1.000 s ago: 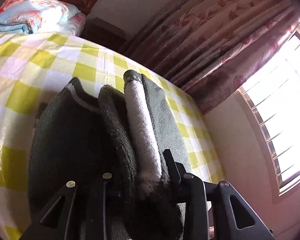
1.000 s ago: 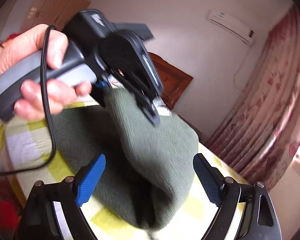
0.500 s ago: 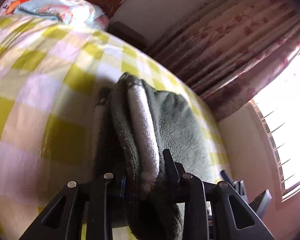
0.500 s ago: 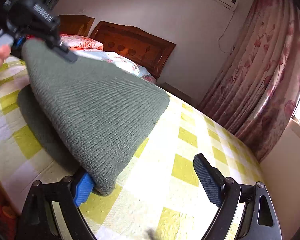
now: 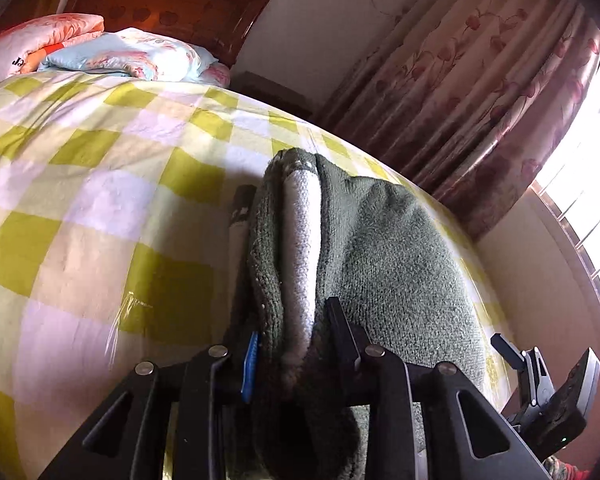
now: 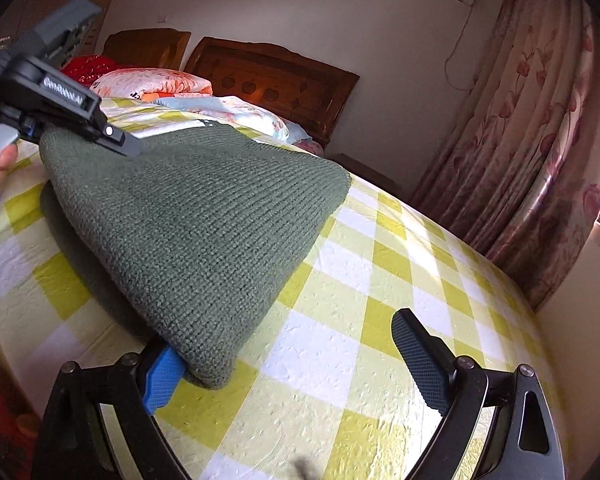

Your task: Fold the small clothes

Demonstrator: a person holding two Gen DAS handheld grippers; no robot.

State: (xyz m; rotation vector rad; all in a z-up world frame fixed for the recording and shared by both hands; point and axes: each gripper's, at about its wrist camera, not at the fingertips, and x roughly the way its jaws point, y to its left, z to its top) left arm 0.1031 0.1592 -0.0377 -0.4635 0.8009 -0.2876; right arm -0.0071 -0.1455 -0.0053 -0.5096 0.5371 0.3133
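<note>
left gripper (image 5: 296, 344) clamped on bunched rim of grey-green knitted hat (image 6: 204, 232), hat half-draped over yellow-checked bedsheet (image 6: 380, 300). right gripper (image 6: 284, 364) jaws wide, empty, blue pad touching hat's near corner. risks: early release springs fold open; right pad drags corner askew.

The bed (image 6: 380, 288) is left bare on the curtain side of the green knitted garment (image 6: 204, 232), and open checked cover is also seen beyond the garment toward the headboard (image 6: 276, 80). That far end is blocked by stacked pillows (image 6: 188, 92). Passage past the garment's window side is bounded by the curtain (image 6: 540, 128) and wall.
</note>
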